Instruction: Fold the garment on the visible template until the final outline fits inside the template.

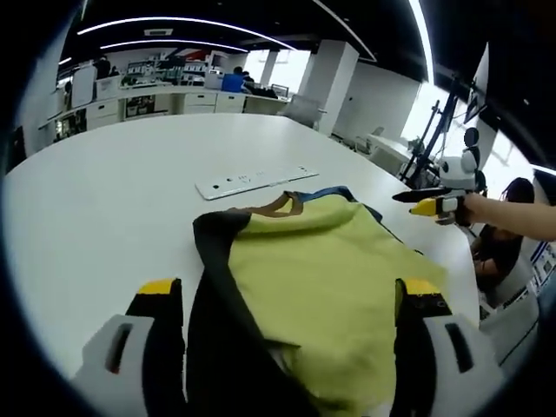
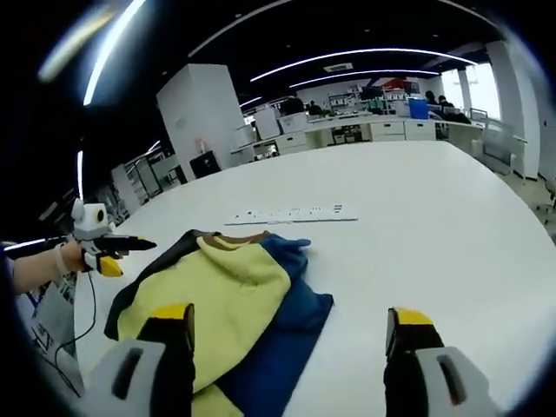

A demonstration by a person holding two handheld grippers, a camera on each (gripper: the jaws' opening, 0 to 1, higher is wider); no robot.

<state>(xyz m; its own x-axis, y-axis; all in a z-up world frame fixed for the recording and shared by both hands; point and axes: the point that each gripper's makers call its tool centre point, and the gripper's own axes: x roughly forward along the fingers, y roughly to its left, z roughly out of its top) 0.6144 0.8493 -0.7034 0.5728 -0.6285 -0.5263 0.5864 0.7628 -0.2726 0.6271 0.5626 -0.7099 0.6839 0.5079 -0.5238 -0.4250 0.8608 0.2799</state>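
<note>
I see the garment (image 1: pixel 321 295), a yellow top with black and blue panels and a brown collar, lying partly folded on the white surface (image 1: pixel 113 191), just in front of my left tongs (image 1: pixel 291 300). The left tongs are released, jaws spread wide, with the garment between and below them; I cannot tell whether they touch the cloth. In the right gripper view the garment (image 2: pixel 230 300) lies toward the left edge of the surface (image 2: pixel 434 217), yellow layer on top, blue panel beside it. My right tongs (image 2: pixel 291 326) are released as well, one jaw over the garment, the other over bare surface. A white power strip (image 1: pixel 256 181) lies beyond the collar, apart from the garment. In the left gripper view the right tongs (image 1: pixel 415 201) appear at the right edge, held off the surface.
</note>
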